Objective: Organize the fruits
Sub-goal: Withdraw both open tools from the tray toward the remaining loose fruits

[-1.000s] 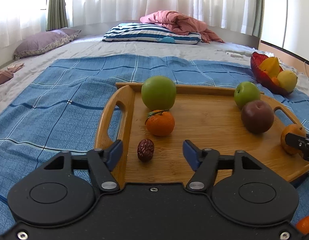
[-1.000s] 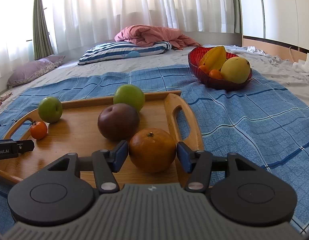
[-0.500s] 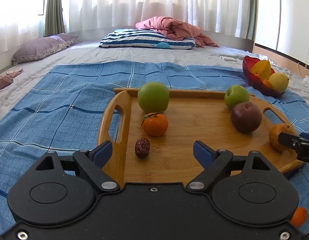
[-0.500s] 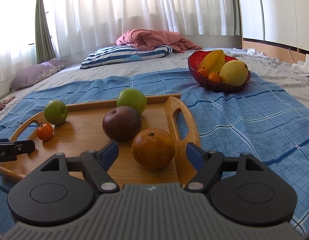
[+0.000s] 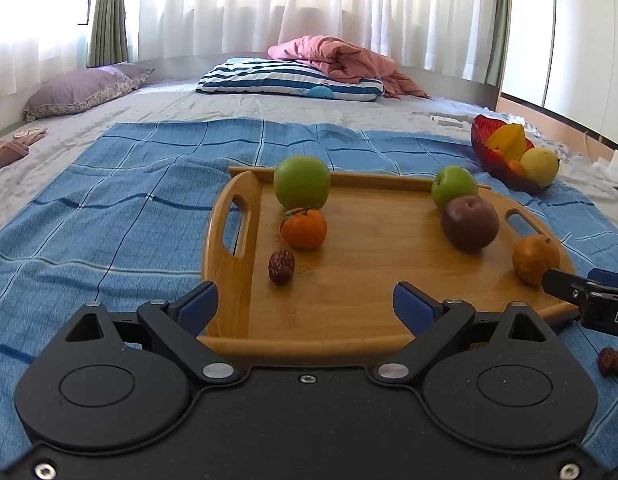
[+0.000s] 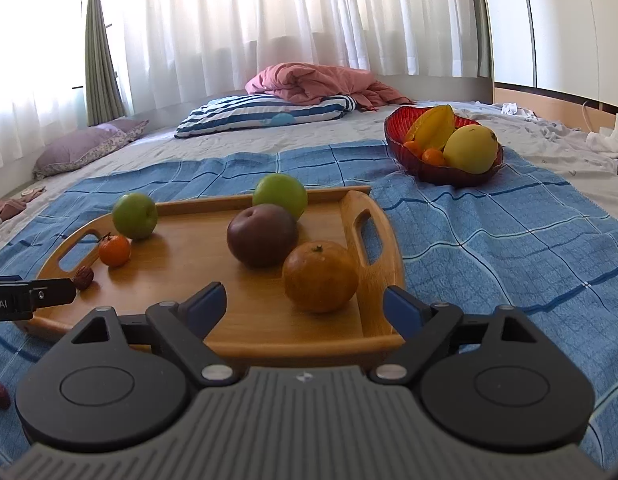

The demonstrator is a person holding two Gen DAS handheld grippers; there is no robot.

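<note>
1. The left gripper (image 5: 305,302) is spread wide and nothing is held; the date (image 5: 281,267) lies on the tray (image 5: 361,320) just ahead of its fingers, nearer the left one.
2. The right gripper (image 6: 305,306) is likewise wide open and empty; the orange (image 6: 320,276) sits on the tray just beyond the gap, untouched.
3. A red bowl (image 6: 413,160) of fruit is seen well apart, on the blue cloth (image 6: 489,232).

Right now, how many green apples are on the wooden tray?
2. One green apple sits near the tray's far left corner, the other at the far edge behind the dark plum. None appears hidden.
</note>
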